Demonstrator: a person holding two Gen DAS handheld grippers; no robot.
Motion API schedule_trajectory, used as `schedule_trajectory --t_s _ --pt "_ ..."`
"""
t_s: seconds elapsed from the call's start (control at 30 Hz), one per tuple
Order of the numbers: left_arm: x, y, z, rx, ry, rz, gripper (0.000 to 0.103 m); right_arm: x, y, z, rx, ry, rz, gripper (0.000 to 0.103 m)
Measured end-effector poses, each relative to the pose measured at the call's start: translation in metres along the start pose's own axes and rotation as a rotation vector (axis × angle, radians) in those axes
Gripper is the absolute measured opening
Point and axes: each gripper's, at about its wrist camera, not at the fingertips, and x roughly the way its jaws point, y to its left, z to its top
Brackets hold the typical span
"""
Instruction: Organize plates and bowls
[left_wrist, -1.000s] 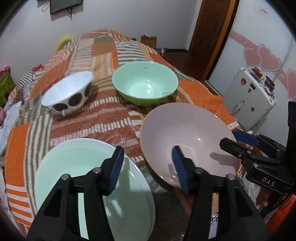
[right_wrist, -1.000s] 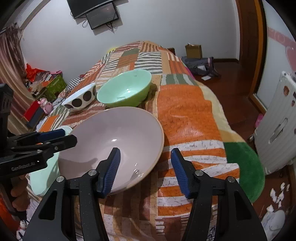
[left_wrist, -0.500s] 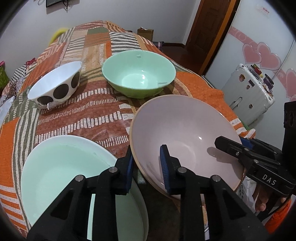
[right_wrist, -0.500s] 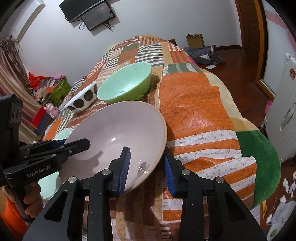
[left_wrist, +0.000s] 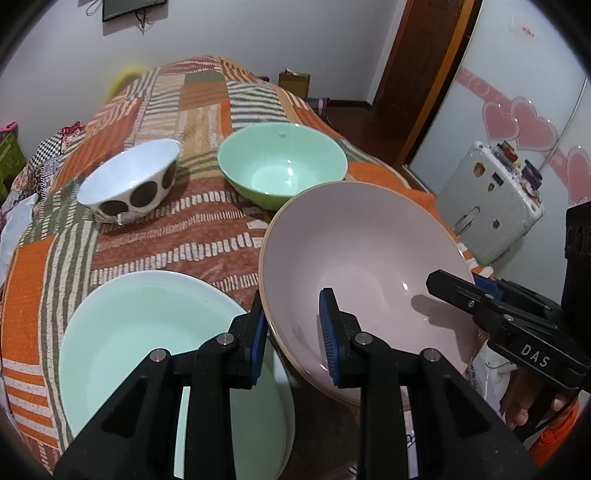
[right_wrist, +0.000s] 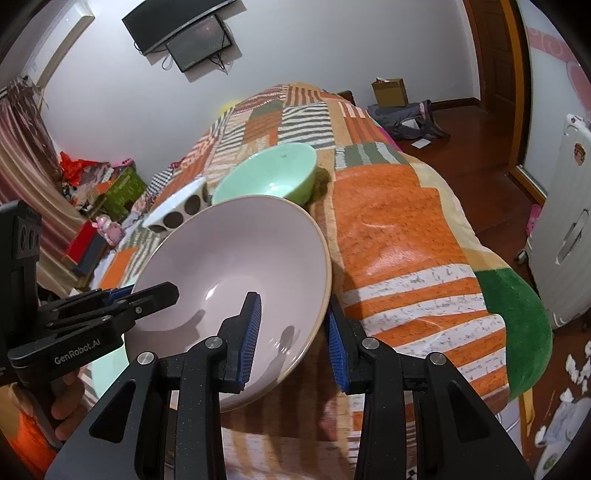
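Note:
A large pink bowl (left_wrist: 362, 251) is gripped from both sides over the patchwork bedspread. My left gripper (left_wrist: 293, 332) is shut on its near left rim, one pad inside and one outside. On the opposite rim my right gripper (right_wrist: 293, 332) is shut the same way. The bowl (right_wrist: 236, 251) sits tilted, its far edge overlapping a mint green bowl (left_wrist: 282, 166). A white bowl with brown dots (left_wrist: 129, 184) stands left of the green one. A pale green plate (left_wrist: 147, 332) lies under my left gripper's outer finger.
The bed (right_wrist: 399, 236) drops off at its right edge to a wooden floor. A white suitcase (left_wrist: 491, 206) stands there by the door. A cardboard box (right_wrist: 389, 90) and a bag lie on the floor beyond. Clutter is piled along the wall at the left.
Both grippers went from open around the pink bowl's rim to shut on it. The bowl now sits a little higher and more tilted against the green bowl.

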Motion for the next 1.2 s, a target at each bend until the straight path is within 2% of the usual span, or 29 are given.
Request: schedule_trajectory --t_s 0.57,1.2 --pt "-0.061 0.036 -0.009 -0.049 -0.109 0.019 0.027 -0.001 0.057 0.01 -0.087 -0.058 0.041 0.031" --pt "-0.122 0.119 -0.051 -0.172 -0.187 0.087 0.027 0.022 0.152 0.001 -0.216 -0.041 0.133 0.031"
